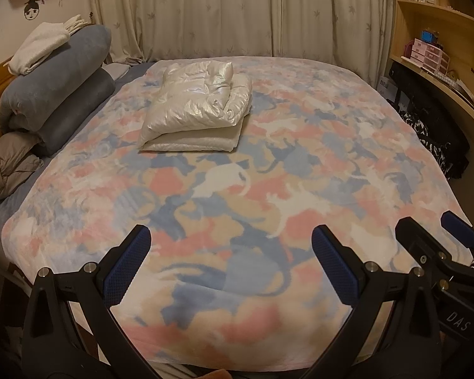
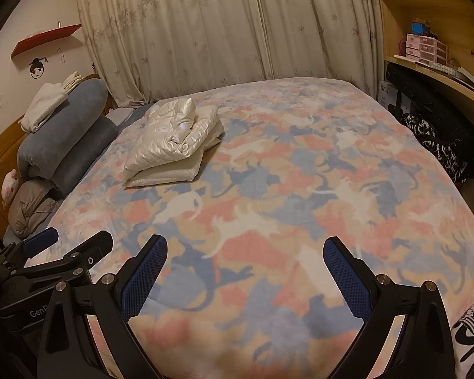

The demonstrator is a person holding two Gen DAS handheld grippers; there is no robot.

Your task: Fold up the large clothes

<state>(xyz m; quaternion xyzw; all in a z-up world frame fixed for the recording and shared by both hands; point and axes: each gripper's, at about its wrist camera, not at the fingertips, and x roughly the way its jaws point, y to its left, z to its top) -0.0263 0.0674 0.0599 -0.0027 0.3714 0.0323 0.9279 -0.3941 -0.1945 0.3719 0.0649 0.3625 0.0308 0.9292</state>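
The left gripper (image 1: 230, 252) has its two blue-padded fingers (image 1: 131, 262) spread wide with nothing between them, hanging above the near edge of the blanket (image 1: 268, 189), a fleecy spread patterned with pink, blue, cream and white cats that covers the bed. The right gripper (image 2: 245, 263) is likewise spread wide and empty, its blue pads (image 2: 344, 281) over the same near edge of the blanket; the two tools sit side by side, and each shows at the border of the other's view. Farther across the blanket, toward its far left part and well apart from both grippers, lies the white puffer jacket (image 1: 196, 107), shiny and quilted, folded into a thick, roughly square bundle of stacked layers, with a puffed fold of fabric standing up on top. Left of the blanket, at the head of the bed, a rolled blue-grey duvet (image 1: 57, 88) is stacked with folded white towels (image 1: 39, 47) on top, and a crumpled grey-brown garment (image 1: 11, 167) sits just beside its near end. Behind the blanket's far edge hang pale curtains (image 1: 237, 12) printed with leaves. To the right of the blanket stands a curved wooden shelf unit (image 1: 439, 25) carrying small pink drawers (image 1: 428, 55), with dark bags (image 1: 433, 126) below it, beside the bed.
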